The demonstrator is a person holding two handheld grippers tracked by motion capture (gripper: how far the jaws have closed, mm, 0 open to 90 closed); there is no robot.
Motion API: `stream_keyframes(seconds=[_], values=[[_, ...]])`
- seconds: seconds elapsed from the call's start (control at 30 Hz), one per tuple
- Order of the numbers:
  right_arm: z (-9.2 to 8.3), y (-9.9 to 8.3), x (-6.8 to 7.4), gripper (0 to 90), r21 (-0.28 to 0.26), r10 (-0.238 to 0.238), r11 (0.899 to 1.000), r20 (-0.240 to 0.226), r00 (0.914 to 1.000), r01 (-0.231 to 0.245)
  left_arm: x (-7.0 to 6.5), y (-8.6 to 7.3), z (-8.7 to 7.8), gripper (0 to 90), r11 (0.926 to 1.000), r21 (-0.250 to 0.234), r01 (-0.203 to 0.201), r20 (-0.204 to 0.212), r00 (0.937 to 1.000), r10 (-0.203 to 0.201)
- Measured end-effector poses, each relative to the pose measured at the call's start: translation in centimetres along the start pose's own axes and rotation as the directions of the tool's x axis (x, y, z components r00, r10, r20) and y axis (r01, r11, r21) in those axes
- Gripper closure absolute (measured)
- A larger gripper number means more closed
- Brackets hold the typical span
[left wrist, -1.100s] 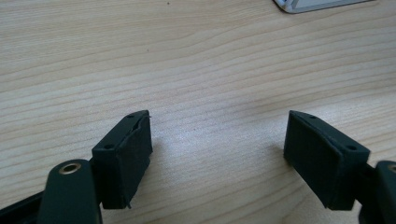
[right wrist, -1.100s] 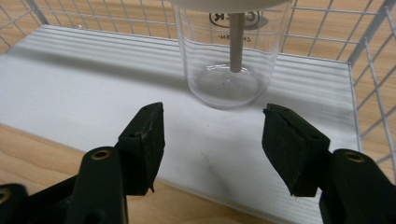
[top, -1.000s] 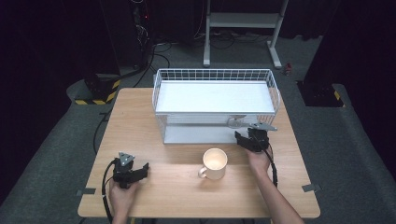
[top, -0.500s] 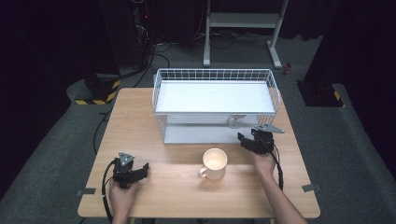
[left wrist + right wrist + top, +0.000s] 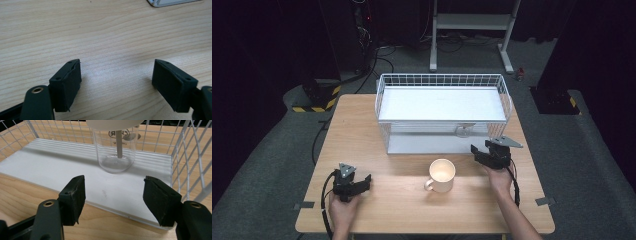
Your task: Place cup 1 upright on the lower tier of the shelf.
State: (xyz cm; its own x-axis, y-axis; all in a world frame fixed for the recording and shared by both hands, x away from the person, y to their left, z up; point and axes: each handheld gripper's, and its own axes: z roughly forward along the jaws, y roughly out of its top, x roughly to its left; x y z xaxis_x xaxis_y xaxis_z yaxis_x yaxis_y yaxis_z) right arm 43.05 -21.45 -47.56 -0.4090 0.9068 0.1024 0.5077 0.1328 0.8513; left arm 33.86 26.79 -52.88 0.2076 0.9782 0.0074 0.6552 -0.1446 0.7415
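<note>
Our right hand-held gripper (image 5: pixel 113 200) has just opened, empty, backing from the clear glass jar (image 5: pixel 115 150) ahead; left hand-held gripper (image 5: pixel 116 85) open.

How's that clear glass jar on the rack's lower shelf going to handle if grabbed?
The clear jar is probably rigid, breakable and slick: its wall looks smooth and glossy. It stands upright on a flat base on the white shelf, so it shouldn't roll; a high push might tip it. The right hand-held gripper faces it, jaws open.
</note>
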Motion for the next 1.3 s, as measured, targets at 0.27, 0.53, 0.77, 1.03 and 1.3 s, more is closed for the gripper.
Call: stream_keyframes(seconds=[0.27, 0.53, 0.77, 1.03, 1.3], values=[[-0.7, -0.7, 0.1, 34.3, 0.003, 0.004, 1.000, -0.021, 0.9998, -0.004, 0.0, 0.0, 0.0, 23.7, 1.0000, -0.002, 0.001, -0.005, 1.0000, -0.001], [-1.8, -1.2, 0.2, 34.3, -0.021, -0.002, 1.000, -0.027, 0.9996, 0.002, 0.0, 0.0, 0.0, 23.7, 1.0000, -0.002, 0.001, -0.005, 1.0000, -0.001], [-2.3, -2.1, 0.0, 34.3, -0.035, -0.017, 0.999, -0.023, 0.9996, 0.016, 0.0, 0.0, 0.0, 23.7, 1.0000, -0.002, 0.001, -0.005, 1.0000, -0.001], [-3.4, -2.8, -0.4, 34.1, -0.042, -0.023, 0.999, -0.013, 0.9996, 0.023, 0.0, 0.0, 0.0, 23.7, 1.0000, -0.002, 0.001, -0.006, 1.0000, -0.001], [-4.4, -3.3, -0.7, 33.9, -0.060, -0.024, 0.998, -0.007, 0.9997, 0.023, 0.0, 0.0, 0.0, 23.7, 1.0000, -0.001, 0.000, -0.006, 1.0000, 0.000]])
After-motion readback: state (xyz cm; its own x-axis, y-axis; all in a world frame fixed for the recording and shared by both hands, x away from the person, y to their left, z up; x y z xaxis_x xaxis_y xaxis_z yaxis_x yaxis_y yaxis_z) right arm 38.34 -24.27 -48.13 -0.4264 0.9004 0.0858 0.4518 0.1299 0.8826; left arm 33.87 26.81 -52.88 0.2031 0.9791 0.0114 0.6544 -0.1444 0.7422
